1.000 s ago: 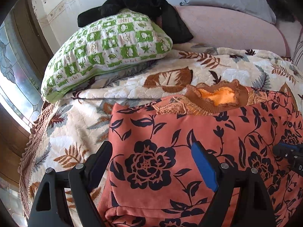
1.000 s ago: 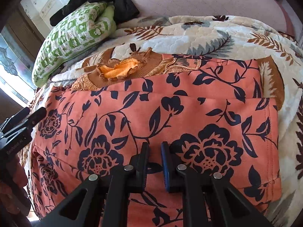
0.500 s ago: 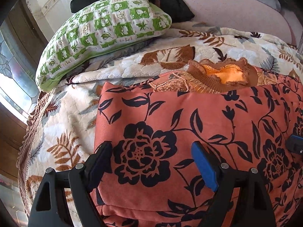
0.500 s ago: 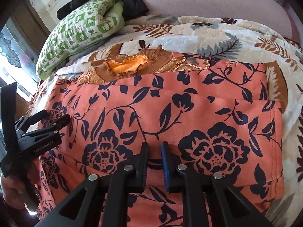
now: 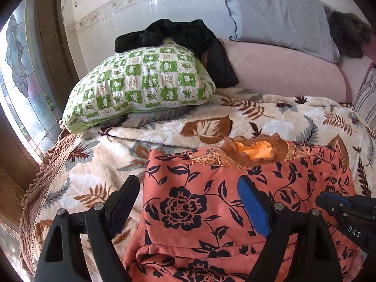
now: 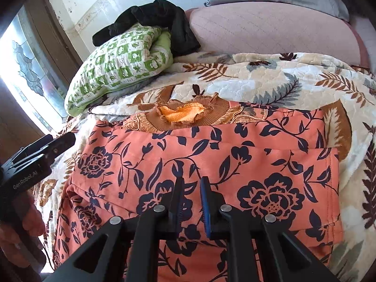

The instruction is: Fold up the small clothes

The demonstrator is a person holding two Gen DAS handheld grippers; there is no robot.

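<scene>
Coral floral garment [image 6: 235, 164] lies folded flat on leaf-print quilt [image 6: 270, 82], nearest. Left gripper [image 5: 188, 202] jaws wide apart over its left edge; right gripper [image 6: 190, 192] nearly closed, nothing held. Beyond: green pillow [image 5: 141, 84], black cloth [image 5: 188, 35], pink bolster [image 5: 282, 70].

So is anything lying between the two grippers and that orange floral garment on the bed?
Nothing visible does. The orange floral garment lies bare right under the left gripper and the right gripper. The green checked pillow and black cloth sit well beyond it.
</scene>
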